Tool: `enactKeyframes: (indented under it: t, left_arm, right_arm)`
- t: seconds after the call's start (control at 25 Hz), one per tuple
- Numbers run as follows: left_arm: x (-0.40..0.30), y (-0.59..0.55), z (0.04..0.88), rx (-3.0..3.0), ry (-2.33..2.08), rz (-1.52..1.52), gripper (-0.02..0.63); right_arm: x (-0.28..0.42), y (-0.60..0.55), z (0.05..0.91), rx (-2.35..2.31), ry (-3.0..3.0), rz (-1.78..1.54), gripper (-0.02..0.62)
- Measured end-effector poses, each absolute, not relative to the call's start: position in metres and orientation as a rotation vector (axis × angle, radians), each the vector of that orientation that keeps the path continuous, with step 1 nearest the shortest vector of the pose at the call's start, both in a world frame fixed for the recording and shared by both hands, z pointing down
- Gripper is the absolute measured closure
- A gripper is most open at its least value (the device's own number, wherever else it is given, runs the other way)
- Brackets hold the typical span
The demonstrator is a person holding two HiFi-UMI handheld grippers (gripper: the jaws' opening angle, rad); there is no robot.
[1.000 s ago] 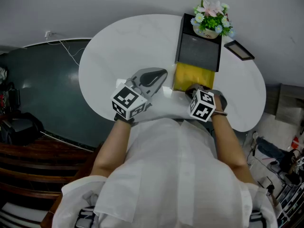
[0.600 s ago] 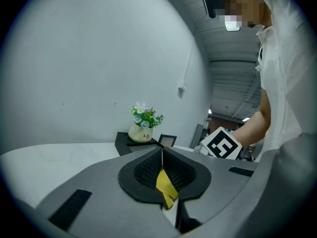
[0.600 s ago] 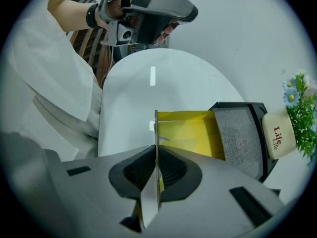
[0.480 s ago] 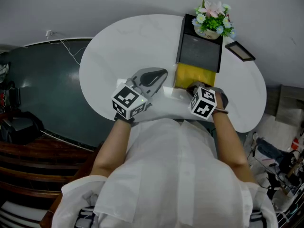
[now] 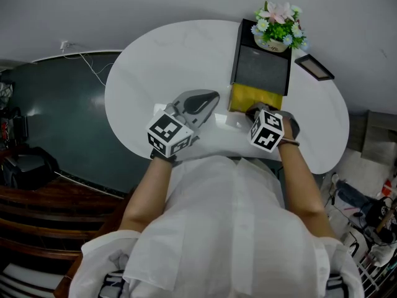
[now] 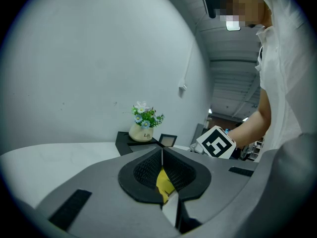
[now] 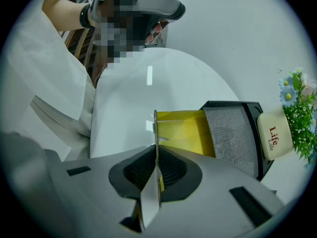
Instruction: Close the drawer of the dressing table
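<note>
Left claw (image 6: 162,157) and right claw (image 7: 156,150) are squeezed shut, empty. The right one is at a smooth yellow drawer (image 5: 254,97) on the oval white surface (image 5: 161,61).

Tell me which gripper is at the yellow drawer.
The right gripper, closed tips at the front of the yellow drawer. The left gripper lies apart, over the white table.

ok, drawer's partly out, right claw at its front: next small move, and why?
Probably push the right claw a little toward the black housing. Its jaws are shut at the front edge of the yellow drawer, which sticks out of the housing, so a straight shove should seat it.
</note>
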State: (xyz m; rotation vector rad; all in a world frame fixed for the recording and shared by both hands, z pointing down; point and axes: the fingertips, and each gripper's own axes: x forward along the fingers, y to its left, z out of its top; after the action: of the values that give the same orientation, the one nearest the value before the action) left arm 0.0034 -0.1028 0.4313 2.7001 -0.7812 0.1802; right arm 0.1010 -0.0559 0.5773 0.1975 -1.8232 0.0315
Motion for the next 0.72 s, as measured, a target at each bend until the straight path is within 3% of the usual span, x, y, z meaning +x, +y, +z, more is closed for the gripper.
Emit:
enactKeyframes:
  t: [0.72]
  left_arm:
    - [0.000, -0.108, 0.432, 2.694, -0.789, 0.181, 0.588]
  right_arm:
    - [0.104, -0.085, 0.571, 0.229, -1.816, 0.024, 0.574]
